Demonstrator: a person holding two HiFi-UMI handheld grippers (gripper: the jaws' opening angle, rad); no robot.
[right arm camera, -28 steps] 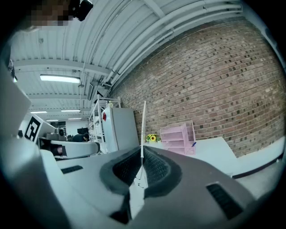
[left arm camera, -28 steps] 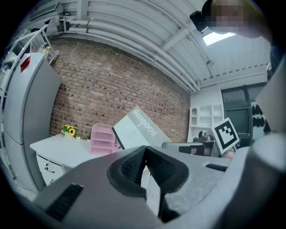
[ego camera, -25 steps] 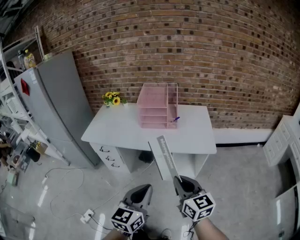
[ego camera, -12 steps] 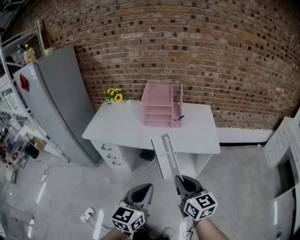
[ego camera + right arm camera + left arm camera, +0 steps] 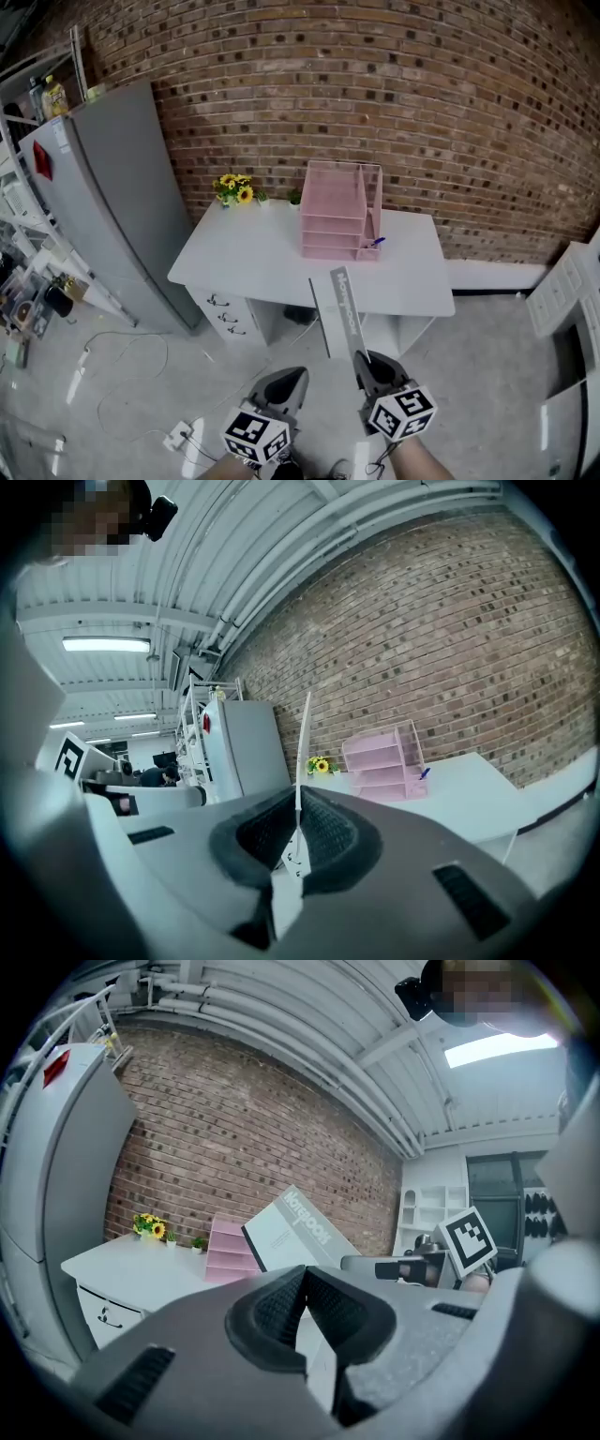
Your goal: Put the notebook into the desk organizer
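My right gripper (image 5: pixel 366 359) is shut on the bottom edge of a grey notebook (image 5: pixel 339 307), which stands upright and leans away toward the desk. Seen from the right gripper view, the notebook (image 5: pixel 302 752) is edge-on, a thin line rising from between the pads of my right gripper (image 5: pixel 297 822). The pink desk organizer (image 5: pixel 339 214) sits at the back of the white desk (image 5: pixel 253 258), well beyond the notebook, which is over the floor. My left gripper (image 5: pixel 287 382) hangs beside the right one, shut and empty. Its own view shows the left gripper (image 5: pixel 305 1274), notebook (image 5: pixel 295 1237) and organizer (image 5: pixel 228 1251).
A tall grey fridge (image 5: pixel 103 187) stands left of the desk. Small sunflower pots (image 5: pixel 234 189) sit at the desk's back edge by the brick wall. A blue pen (image 5: pixel 376 243) lies in the organizer's side slot. A power strip (image 5: pixel 176 433) with cables lies on the floor; white cabinets (image 5: pixel 562 291) stand at right.
Both grippers have advanced toward the desk, which now sits a little nearer and further right in the head view. The notebook stays clamped in my right gripper.
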